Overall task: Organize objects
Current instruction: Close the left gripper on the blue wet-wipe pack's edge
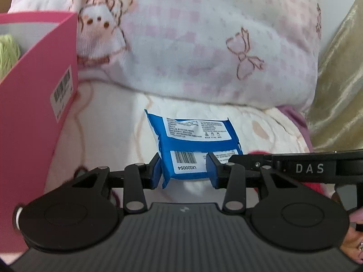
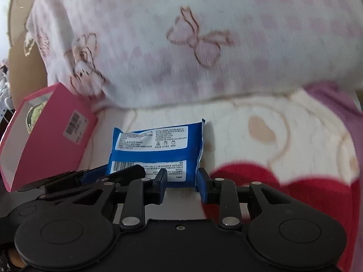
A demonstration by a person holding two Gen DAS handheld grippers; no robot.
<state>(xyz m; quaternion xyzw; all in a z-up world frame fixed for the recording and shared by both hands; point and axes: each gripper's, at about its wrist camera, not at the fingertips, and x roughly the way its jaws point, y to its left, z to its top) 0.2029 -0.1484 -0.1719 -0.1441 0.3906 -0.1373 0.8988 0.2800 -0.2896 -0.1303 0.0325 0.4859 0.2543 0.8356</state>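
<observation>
A blue packet (image 1: 195, 131) with white printed labels and a barcode lies lengthwise over a cream blanket (image 1: 109, 117). My left gripper (image 1: 185, 170) is shut on its near end, with a blue pad pressing each side. In the right wrist view the same packet (image 2: 156, 145) has its near right corner pinched between the pads of my right gripper (image 2: 181, 181), which is shut on it. The left gripper (image 2: 113, 172) reaches in there from the left and holds the packet's left edge. In the left wrist view, the right gripper's finger (image 1: 245, 158) comes in from the right.
An open pink box (image 1: 34, 113) with a barcode sticker stands at the left and holds something green (image 1: 6, 49); the box (image 2: 45, 140) is close beside the packet. A pillow with bow prints (image 1: 192, 34) rises behind. Gold fabric (image 1: 340, 90) hangs at the right.
</observation>
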